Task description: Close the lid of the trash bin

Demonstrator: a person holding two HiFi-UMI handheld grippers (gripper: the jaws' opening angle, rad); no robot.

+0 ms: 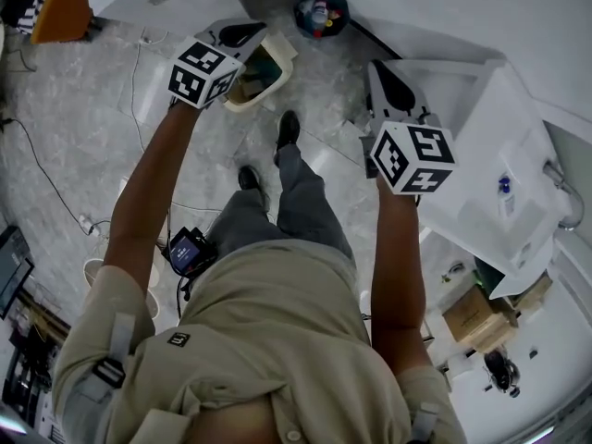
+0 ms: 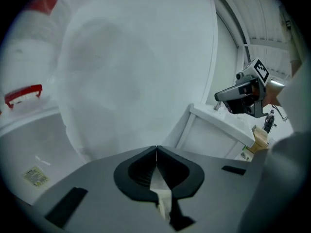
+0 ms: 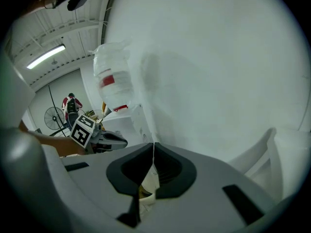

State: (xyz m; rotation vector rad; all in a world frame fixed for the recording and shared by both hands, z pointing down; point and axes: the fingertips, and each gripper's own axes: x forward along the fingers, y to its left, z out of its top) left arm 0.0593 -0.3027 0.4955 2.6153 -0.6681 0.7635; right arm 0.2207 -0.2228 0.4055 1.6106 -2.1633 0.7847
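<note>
Left claw point(image 1: 248, 31), upper centre of the frame, is pressed together and empty, its tip over the trash bin point(image 1: 268, 74). Right claw point(image 1: 381, 70), right of centre, is likewise closed on nothing. Bin top appears open; the lid is not clearly distinguishable. Recommended: lay one closed tip on the lid's free edge and press down evenly until seated. Bin is cream, smooth, probably rigid plastic, rounded-rectangular, standing on grey marbled floor point(image 1: 92, 109).

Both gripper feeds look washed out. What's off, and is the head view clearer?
Left gripper view: a blurred white surface fills the frame, corners black; the left gripper with jaws together is sharp. Right gripper view: same white wash, ceiling light bowed by fisheye. Head view: evenly lit, trash bin clear, edges curved.
</note>
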